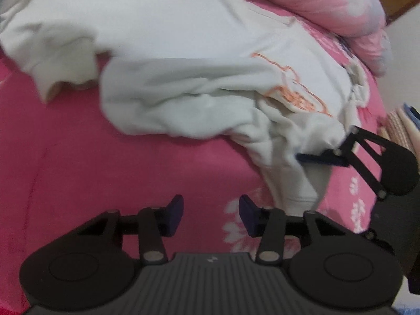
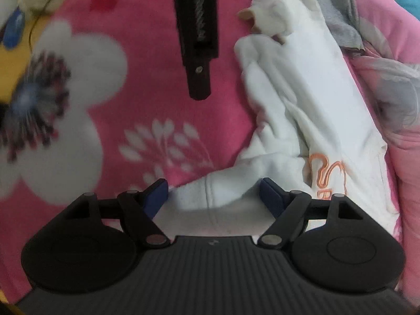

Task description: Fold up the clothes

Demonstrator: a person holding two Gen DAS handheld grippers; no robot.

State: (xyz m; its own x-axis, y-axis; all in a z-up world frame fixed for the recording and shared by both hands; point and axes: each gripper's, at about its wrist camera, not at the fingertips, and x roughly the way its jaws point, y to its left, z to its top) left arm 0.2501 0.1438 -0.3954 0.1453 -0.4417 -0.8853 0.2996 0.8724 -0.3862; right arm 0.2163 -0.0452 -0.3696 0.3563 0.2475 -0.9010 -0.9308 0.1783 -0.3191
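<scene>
One white sweatshirt (image 1: 183,60) with an orange print (image 1: 296,94) lies rumpled on a bed under a pink blanket (image 1: 78,157) with white flowers; in the left wrist view it fills the field from 10 o'clock to 3 o'clock, with a cuff (image 1: 50,86) hanging open at 9 o'clock. A sleeve end (image 2: 210,194) trails down toward 5 o'clock there, and in the right wrist view the same sleeve end lies between the two blue pads of the right tool (image 2: 213,197), which stand apart on either side of the cloth without pressing it, so that tool is open around the sleeve. The left tool (image 1: 211,215) is partly open too, its two blue pads over bare blanket at 6 o'clock with nothing between them and the sleeve just beside its right pad. From the left wrist view the right tool (image 1: 325,147) shows at 3 o'clock against the sweatshirt's edge. A pink quilt (image 1: 341,8) is bunched at 1 o'clock beyond the sweatshirt, and in the right wrist view one grey garment (image 2: 338,18) lies at 1 o'clock against it. A black tool body (image 2: 199,39) hangs in at 12 o'clock in that view, over the blanket.
</scene>
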